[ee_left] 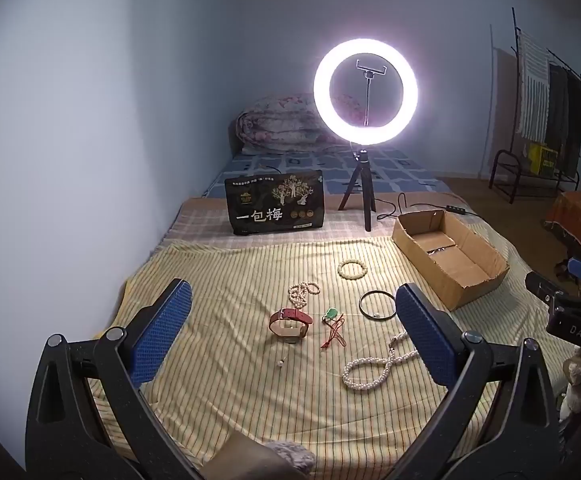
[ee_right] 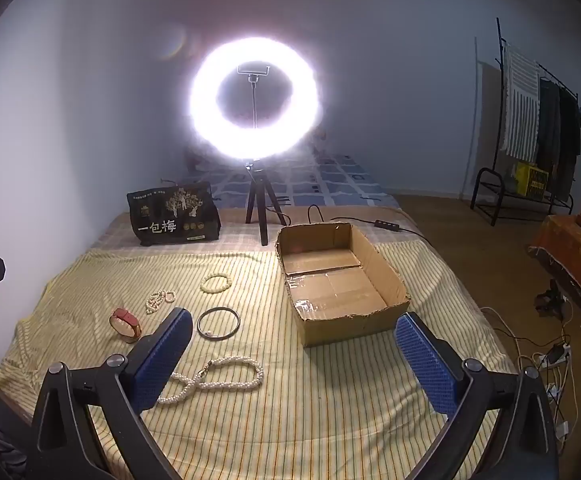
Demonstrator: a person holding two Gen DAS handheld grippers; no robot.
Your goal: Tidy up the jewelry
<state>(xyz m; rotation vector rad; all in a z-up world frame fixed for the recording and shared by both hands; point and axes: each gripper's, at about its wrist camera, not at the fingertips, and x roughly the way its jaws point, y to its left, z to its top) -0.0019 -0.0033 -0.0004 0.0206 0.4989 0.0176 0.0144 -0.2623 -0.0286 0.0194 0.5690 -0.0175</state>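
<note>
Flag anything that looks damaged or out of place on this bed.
The cardboard box has a ragged, torn near rim. The long pearl necklace lies twisted in loops rather than straight. A tiny loose bead sits alone near the red watch.

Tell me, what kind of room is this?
Most likely a bedroom at home. The jewelry lies on a bed with a striped sheet, a folded quilt sits at its far end, and clothes hang on a rack by the wall.
</note>
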